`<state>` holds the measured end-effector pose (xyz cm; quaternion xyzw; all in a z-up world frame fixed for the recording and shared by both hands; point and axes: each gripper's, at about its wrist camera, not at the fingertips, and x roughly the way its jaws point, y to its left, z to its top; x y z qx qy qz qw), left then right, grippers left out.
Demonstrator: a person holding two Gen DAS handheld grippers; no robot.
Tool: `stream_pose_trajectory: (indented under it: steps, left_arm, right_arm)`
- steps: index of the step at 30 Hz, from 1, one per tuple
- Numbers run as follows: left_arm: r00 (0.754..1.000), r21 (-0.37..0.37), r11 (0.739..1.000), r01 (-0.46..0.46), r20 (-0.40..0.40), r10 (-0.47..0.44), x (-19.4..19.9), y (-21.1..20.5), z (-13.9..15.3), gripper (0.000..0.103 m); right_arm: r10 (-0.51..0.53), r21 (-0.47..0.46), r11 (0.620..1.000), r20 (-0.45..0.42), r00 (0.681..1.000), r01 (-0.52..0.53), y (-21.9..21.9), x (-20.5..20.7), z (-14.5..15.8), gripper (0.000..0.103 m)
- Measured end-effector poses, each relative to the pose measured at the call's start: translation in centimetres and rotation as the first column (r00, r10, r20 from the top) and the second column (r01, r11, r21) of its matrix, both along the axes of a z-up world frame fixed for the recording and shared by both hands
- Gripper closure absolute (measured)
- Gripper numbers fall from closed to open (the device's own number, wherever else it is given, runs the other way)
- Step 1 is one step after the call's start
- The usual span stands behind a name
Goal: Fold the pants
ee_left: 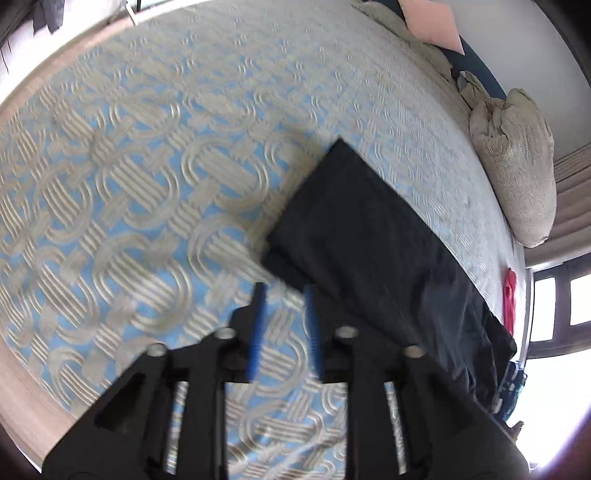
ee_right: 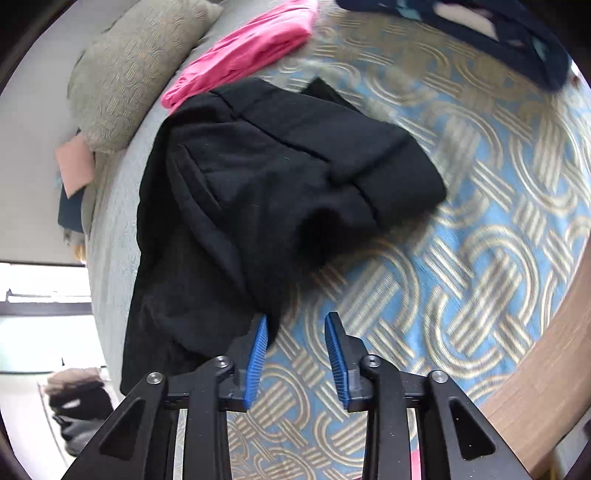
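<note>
- Lying on the blue-and-beige patterned bedspread (ee_left: 129, 192), the black pants (ee_left: 362, 229) stretch from the middle of the left wrist view toward 4 o'clock, with one squared end pointing to about 11 o'clock.
- In the right wrist view the pants (ee_right: 258, 177) fill the centre and run down to 7 o'clock; the waistband part is doubled over at about 2 o'clock of the garment, and a slit pocket shows near 10 o'clock.
- The left gripper (ee_left: 284, 317) has its blue fingers (ee_left: 257, 325) spread apart with nothing between them; bedspread shows through the gap, and the pants' edge sits just beyond the right fingertip.
- The right gripper (ee_right: 297, 347) is likewise parted and holds nothing; its left blue finger (ee_right: 256, 362) lies right at the lower hem of the pants, though contact cannot be confirmed.
- A pink garment (ee_right: 243, 51) lies at 12 o'clock of the pants in the right wrist view, touching or tucked just behind them.
- A beige pillow (ee_right: 129, 70) sits at 10 o'clock; the same pillow (ee_left: 517, 173) appears at 3 o'clock in the left wrist view.
- A dark navy garment (ee_right: 498, 33) lies at 1 o'clock, well apart from the pants.
- A wooden bed edge (ee_right: 546, 369) curves along 4 o'clock.
</note>
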<state>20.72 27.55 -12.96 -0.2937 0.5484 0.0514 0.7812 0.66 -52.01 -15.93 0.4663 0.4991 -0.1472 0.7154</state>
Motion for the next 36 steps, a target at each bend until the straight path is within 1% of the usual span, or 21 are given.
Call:
stream_pose_trajectory:
  steps: [1, 2, 5, 7, 9, 11, 13, 14, 16, 18, 21, 22, 23, 24, 26, 28, 31, 33, 35, 36]
  left_arm:
    - [1.0, -0.023, 1.0, -0.008, 0.0, 0.008, -0.4, -0.5, -0.4, 0.053]
    - [1.0, -0.053, 0.998, -0.027, -0.002, 0.027, -0.6, -0.9, -1.0, 0.049]
    - [0.998, -0.144, 0.988, -0.056, -0.016, 0.054, -0.5, -2.4, -2.5, 0.049]
    - [0.997, -0.229, 0.97, -0.083, -0.029, 0.078, -0.1, -3.6, -3.6, 0.049]
    - [0.993, -0.267, 0.957, -0.117, -0.035, 0.111, 0.5, -4.4, -4.4, 0.047]
    - [0.99, -0.247, 0.959, -0.141, -0.03, 0.138, 1.6, -4.9, -5.0, 0.037]
    - [0.984, -0.226, 0.958, -0.179, -0.05, 0.173, 2.6, -5.1, -5.6, 0.036]
    - [0.98, -0.237, 0.951, -0.2, -0.063, 0.19, 3.0, -5.1, -6.1, 0.035]
    - [0.969, -0.253, 0.935, -0.247, -0.079, 0.234, 3.0, -5.1, -6.3, 0.034]
    - [0.97, -0.266, 0.933, -0.243, -0.073, 0.232, 3.0, -5.4, -6.0, 0.033]
    - [0.975, -0.263, 0.939, -0.222, -0.065, 0.212, 3.3, -5.6, -6.0, 0.033]
    - [0.974, -0.262, 0.939, -0.225, -0.055, 0.218, 3.6, -5.8, -6.0, 0.04]
    - [0.975, -0.259, 0.94, -0.221, -0.04, 0.218, 4.0, -5.8, -5.9, 0.054]
    - [0.978, -0.256, 0.944, -0.207, -0.024, 0.208, 4.5, -6.0, -5.8, 0.062]
    - [0.985, -0.263, 0.951, -0.164, 0.005, 0.172, 5.5, -6.4, -5.7, 0.092]
    - [0.989, -0.279, 0.951, -0.129, 0.033, 0.144, 6.2, -6.6, -5.6, 0.096]
    - [0.991, -0.245, 0.965, -0.093, 0.073, 0.114, 6.4, -6.6, -4.6, 0.097]
    - [0.99, -0.243, 0.966, -0.082, 0.092, 0.108, 6.1, -6.2, -4.0, 0.097]
    - [0.989, -0.282, 0.957, -0.075, 0.102, 0.107, 6.0, -5.4, -3.7, 0.097]
    - [0.989, -0.294, 0.953, -0.073, 0.102, 0.107, 5.9, -5.2, -3.5, 0.097]
  right_arm:
    - [-0.013, 0.004, 1.0, 0.013, 1.0, 0.013, -0.2, -0.4, -0.1, 0.066]
    - [-0.026, 0.005, 1.0, 0.024, 0.999, 0.026, -0.5, -0.7, 0.0, 0.064]
    - [-0.081, 0.007, 0.997, 0.05, 0.995, 0.081, -1.3, -1.0, 1.1, 0.059]
    - [-0.091, 0.004, 0.996, 0.068, 0.994, 0.091, -1.6, -0.9, 1.4, 0.057]
    - [-0.089, -0.001, 0.996, 0.07, 0.994, 0.089, -1.4, -0.9, 1.6, 0.056]
    - [-0.081, -0.002, 0.997, 0.07, 0.994, 0.082, -1.1, -0.5, 1.5, 0.056]
    - [-0.077, 0.004, 0.997, 0.069, 0.995, 0.077, -1.0, -0.2, 1.0, 0.056]
    - [-0.079, 0.008, 0.997, 0.067, 0.995, 0.078, -0.2, 1.1, 0.4, 0.056]
    - [-0.083, 0.02, 0.996, 0.062, 0.995, 0.082, -0.1, 1.1, -0.1, 0.056]
    - [-0.085, 0.023, 0.996, 0.059, 0.995, 0.083, -0.4, 0.7, -0.6, 0.056]
    - [-0.078, 0.011, 0.997, 0.06, 0.995, 0.078, -0.6, 0.8, -0.7, 0.056]
    - [-0.079, 0.007, 0.997, 0.06, 0.995, 0.078, -0.7, 0.8, -0.7, 0.056]
    - [-0.081, 0.005, 0.997, 0.06, 0.995, 0.081, -0.8, 0.8, -0.7, 0.056]
    - [-0.087, 0.005, 0.996, 0.06, 0.994, 0.087, -0.8, 0.9, -0.7, 0.056]
    - [-0.097, 0.006, 0.995, 0.062, 0.993, 0.096, -0.7, 1.1, -0.8, 0.056]
    - [-0.091, 0.0, 0.996, 0.065, 0.994, 0.091, -0.4, 1.4, -0.8, 0.056]
    - [-0.1, -0.003, 0.995, 0.073, 0.992, 0.1, -0.4, 1.7, -1.0, 0.056]
    - [-0.124, 0.025, 0.992, 0.089, 0.988, 0.122, -0.9, 1.8, -1.6, 0.055]
    - [-0.161, 0.062, 0.986, 0.097, 0.982, 0.155, -1.4, 1.8, -2.2, 0.054]
    - [-0.195, 0.097, 0.978, 0.107, 0.975, 0.185, -1.9, 1.6, -2.6, 0.052]
